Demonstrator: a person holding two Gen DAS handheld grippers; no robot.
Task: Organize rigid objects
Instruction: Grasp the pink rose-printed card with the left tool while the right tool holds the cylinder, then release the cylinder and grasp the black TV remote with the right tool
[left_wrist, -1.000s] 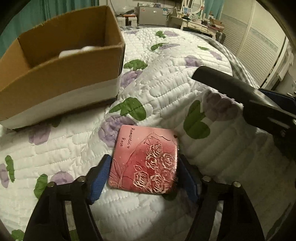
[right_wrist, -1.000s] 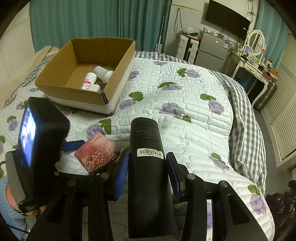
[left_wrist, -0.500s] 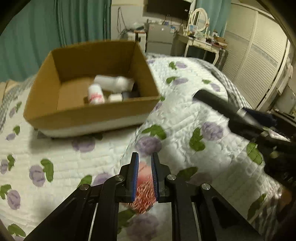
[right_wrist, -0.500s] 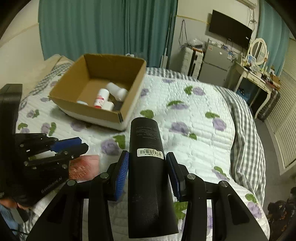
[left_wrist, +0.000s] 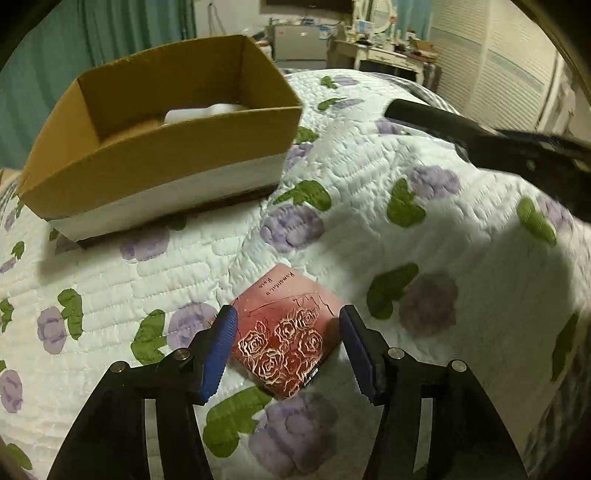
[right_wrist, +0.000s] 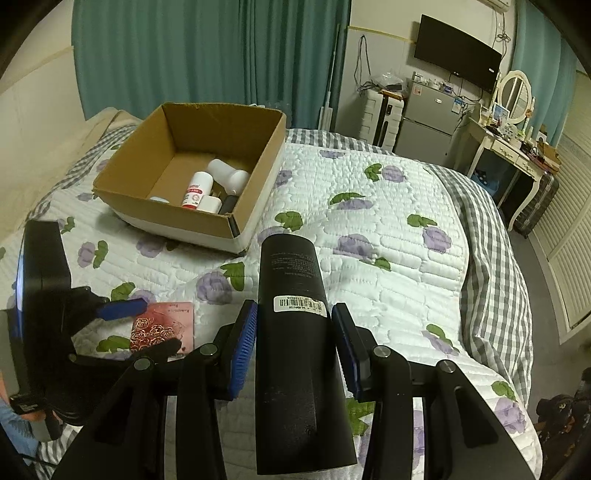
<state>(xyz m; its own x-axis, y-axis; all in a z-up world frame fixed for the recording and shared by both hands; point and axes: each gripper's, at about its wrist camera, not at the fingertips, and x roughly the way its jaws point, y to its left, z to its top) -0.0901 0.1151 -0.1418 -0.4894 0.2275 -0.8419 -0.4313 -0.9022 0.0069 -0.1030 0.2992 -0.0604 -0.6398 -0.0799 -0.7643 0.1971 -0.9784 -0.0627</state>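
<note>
1. At the bottom of the left wrist view, the left claw (left_wrist: 286, 347) is standing wide open, its blue pads lying on either side of a pink card (left_wrist: 284, 332) printed with roses. The card is lying flat and turned corner-on on the quilted bed (left_wrist: 369, 192), and neither pad is pressing it, so nothing is being held there; the straddle looks like a line-up for a pinch across its edges.

2. At the bottom centre of the right wrist view, the right claw (right_wrist: 293, 339) is gripping a black bottle (right_wrist: 295, 332) between its pads, with the bottle pointing straight ahead along the fingers. Held lengthwise like this, it is probably ready to be carried forward and dropped end-first.

3. Further off, in the upper left of both views, a cardboard box (right_wrist: 258, 162) is sitting open on the bed, well apart from the card. White bottles (right_wrist: 225, 177) are already lying inside, so it is likely serving as the collecting place, and both the card and the black bottle are still waiting outside it.
</note>
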